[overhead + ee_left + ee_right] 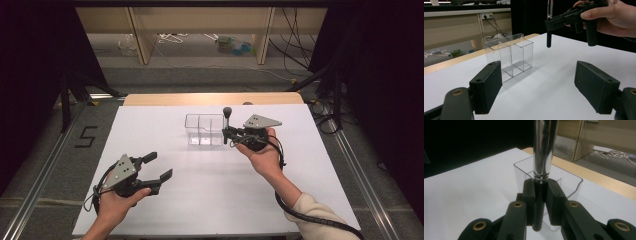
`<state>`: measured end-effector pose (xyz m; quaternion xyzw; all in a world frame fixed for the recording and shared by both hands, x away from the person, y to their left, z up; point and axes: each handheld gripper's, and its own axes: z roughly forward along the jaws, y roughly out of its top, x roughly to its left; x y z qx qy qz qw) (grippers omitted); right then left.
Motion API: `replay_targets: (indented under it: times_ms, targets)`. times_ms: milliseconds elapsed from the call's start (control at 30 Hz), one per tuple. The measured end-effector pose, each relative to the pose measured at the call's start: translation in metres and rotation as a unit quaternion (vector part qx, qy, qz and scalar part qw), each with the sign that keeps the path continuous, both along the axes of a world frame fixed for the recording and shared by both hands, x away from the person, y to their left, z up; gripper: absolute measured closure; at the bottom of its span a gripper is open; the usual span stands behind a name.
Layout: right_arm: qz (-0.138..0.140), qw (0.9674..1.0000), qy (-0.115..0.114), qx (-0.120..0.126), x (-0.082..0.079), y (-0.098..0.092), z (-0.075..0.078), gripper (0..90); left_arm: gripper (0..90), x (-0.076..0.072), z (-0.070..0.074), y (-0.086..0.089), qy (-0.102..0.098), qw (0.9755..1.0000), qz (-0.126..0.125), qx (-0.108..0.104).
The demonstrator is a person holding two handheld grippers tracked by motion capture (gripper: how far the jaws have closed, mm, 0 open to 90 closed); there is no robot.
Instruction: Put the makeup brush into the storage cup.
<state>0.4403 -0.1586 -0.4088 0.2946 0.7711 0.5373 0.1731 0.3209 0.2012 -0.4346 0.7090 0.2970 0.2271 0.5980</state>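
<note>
- My right gripper (231,134) is clamped on the brush (227,120)'s black handle, brush upright, metal ferrule above the jaws, hanging just off the clear box (204,129)'s right wall near the table (150,125)'s far edge. The grip is near the handle's bottom end, so I reckon it could pivot or slip if I tilt.
- The handle tip (548,41) sits above the tabletop beside the box, not over a compartment. If I lower from here I'd guess it clips the rim or lands outside.
- The box is light plastic with nothing bracing it. A bump on the wall or divider could slide or tip it.
- My left gripper (159,166) is spread open, holding nothing, near the front-left corner, too far to steady the box.
</note>
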Motion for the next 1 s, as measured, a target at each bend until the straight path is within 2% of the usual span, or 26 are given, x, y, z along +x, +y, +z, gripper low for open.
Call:
replay_targets:
  times_ms: [1000]
  targets:
    - [-0.001,1.0,-0.002,0.007,0.0062,0.0012,0.0014,79.4,22.1,-0.0004,0.0,0.0006,-0.002,1.0,0.003,0.0]
